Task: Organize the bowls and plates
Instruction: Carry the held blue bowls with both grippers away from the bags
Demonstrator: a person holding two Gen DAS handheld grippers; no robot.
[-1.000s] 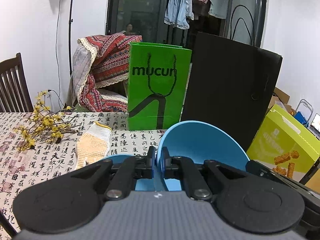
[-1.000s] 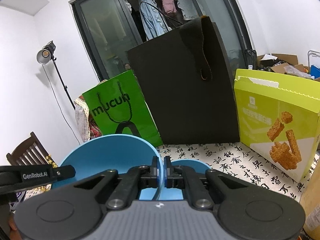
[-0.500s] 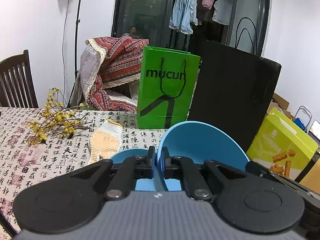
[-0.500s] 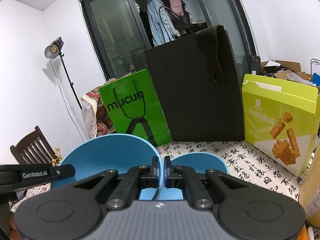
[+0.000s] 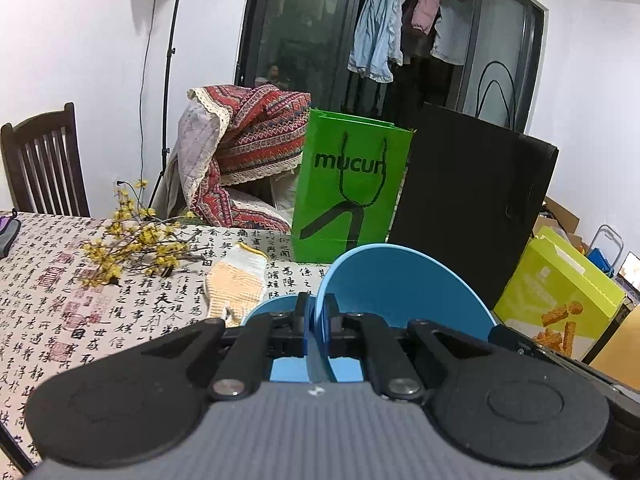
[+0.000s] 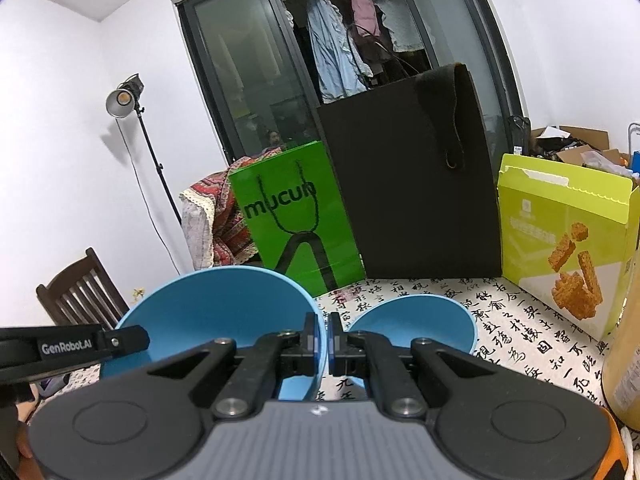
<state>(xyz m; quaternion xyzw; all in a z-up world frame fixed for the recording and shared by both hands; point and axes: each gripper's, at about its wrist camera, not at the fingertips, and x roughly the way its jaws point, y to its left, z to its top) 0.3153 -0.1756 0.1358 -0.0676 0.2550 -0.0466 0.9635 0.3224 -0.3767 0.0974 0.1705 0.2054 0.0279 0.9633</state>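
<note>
Fingers (image 5: 302, 316) of both grippers were pinched tight on opposite rims of the larger blue bowl (image 5: 400, 280), held above the calligraphy-print surface (image 5: 48, 300) beside a smaller blue bowl (image 6: 416, 320); it looked light, stiff and smooth-walled, so its thin rim seemed the surest hold.

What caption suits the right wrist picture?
Right gripper pinching a blue bowl's rim above a table, second bowl beside.

A green bag (image 5: 352, 184), a black bag (image 6: 412, 184) and a yellow-green box (image 6: 568, 240) wall off the far side of the desk (image 5: 48, 304). A glove (image 5: 236, 284) and flowering twigs (image 5: 136, 240) lie left; between twigs and near edge the cloth is bare. A small blue bowl (image 6: 420, 320) sits before the black bag.
</note>
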